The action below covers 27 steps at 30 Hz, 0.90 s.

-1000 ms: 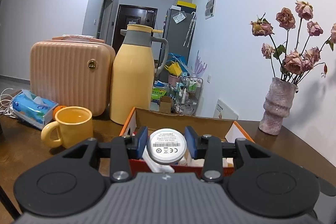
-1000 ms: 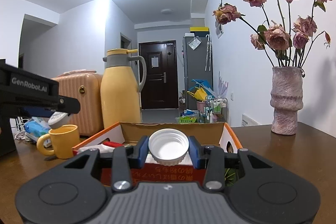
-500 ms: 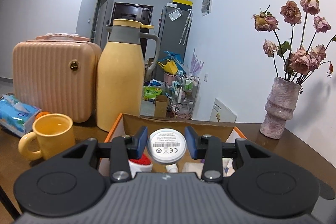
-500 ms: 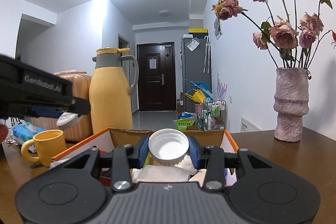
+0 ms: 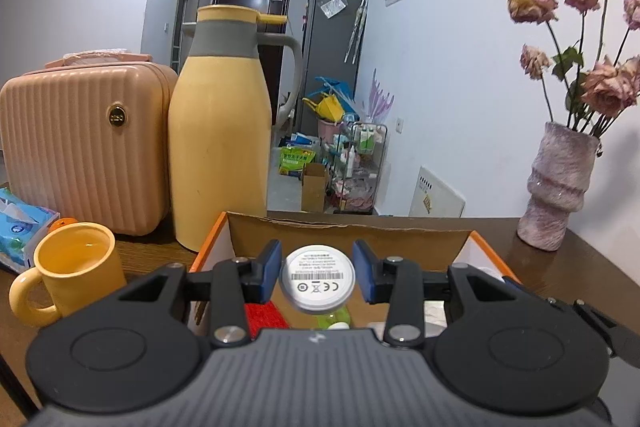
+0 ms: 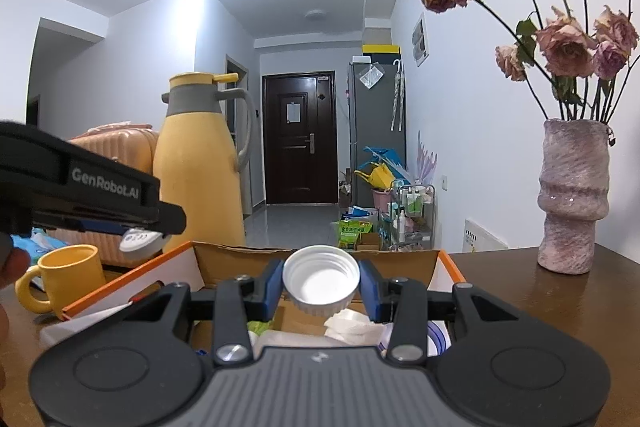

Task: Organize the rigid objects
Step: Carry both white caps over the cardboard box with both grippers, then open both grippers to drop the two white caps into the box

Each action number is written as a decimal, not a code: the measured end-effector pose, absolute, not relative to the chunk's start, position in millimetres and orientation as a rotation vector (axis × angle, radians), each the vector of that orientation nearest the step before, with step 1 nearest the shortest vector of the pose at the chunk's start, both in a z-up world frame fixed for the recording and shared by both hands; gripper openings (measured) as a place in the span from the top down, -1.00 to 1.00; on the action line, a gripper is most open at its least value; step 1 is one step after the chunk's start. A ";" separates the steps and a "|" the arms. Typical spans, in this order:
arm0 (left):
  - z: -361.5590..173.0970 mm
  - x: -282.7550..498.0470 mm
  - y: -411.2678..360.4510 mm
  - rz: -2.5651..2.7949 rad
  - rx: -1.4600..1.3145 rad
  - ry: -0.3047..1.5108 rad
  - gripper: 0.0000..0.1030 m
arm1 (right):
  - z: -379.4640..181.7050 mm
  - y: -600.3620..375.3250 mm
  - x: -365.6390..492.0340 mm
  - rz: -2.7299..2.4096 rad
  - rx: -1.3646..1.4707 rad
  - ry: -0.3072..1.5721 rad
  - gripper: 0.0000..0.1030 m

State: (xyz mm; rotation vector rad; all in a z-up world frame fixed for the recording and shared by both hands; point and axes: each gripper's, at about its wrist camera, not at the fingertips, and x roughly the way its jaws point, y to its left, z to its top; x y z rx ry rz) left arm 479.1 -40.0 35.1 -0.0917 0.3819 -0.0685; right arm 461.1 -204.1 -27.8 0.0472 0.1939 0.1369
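Note:
My left gripper (image 5: 317, 279) is shut on a round white disc (image 5: 317, 279) with a barcode label, held over the near part of an open cardboard box (image 5: 344, 227) with orange edges. My right gripper (image 6: 320, 285) is shut on a white ribbed bottle cap (image 6: 321, 279), its hollow side facing the camera, above the same box (image 6: 224, 257). In the right wrist view the left gripper (image 6: 140, 239) comes in from the left, with the disc (image 6: 141, 239) at its tip. The box holds a red item (image 5: 264, 315), white paper (image 6: 352, 323) and other small things, partly hidden.
A yellow mug (image 5: 72, 267), a yellow thermos jug (image 5: 220, 131), a peach ribbed case (image 5: 80, 143) and a tissue pack (image 5: 20, 227) stand left of the box on the dark wooden table (image 5: 560, 275). A pink vase (image 5: 560, 183) with dried roses stands at the right.
Both grippers have moved forward over the box, which now fills more of the lower view. The mug, jug and case have slid left and closer. Both grips stay the same.

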 end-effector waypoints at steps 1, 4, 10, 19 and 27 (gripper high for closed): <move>34.2 482.4 -40.6 -0.067 -0.087 0.387 0.23 | -28.1 -204.2 463.5 0.138 0.048 0.197 0.23; 32.2 492.5 -41.7 -0.059 -0.075 0.405 0.23 | -29.6 -204.6 471.3 0.143 0.049 0.208 0.23; 28.7 508.5 -41.2 -0.037 -0.058 0.431 0.23 | -32.2 -203.9 482.0 0.145 0.049 0.225 0.23; 23.9 521.9 -42.3 -0.027 -0.030 0.475 -0.35 | -35.3 -202.6 488.4 0.155 0.045 0.264 0.07; 31.0 508.4 -35.9 0.004 -0.047 0.383 -1.00 | -31.7 -208.3 478.4 0.123 0.071 0.202 -1.00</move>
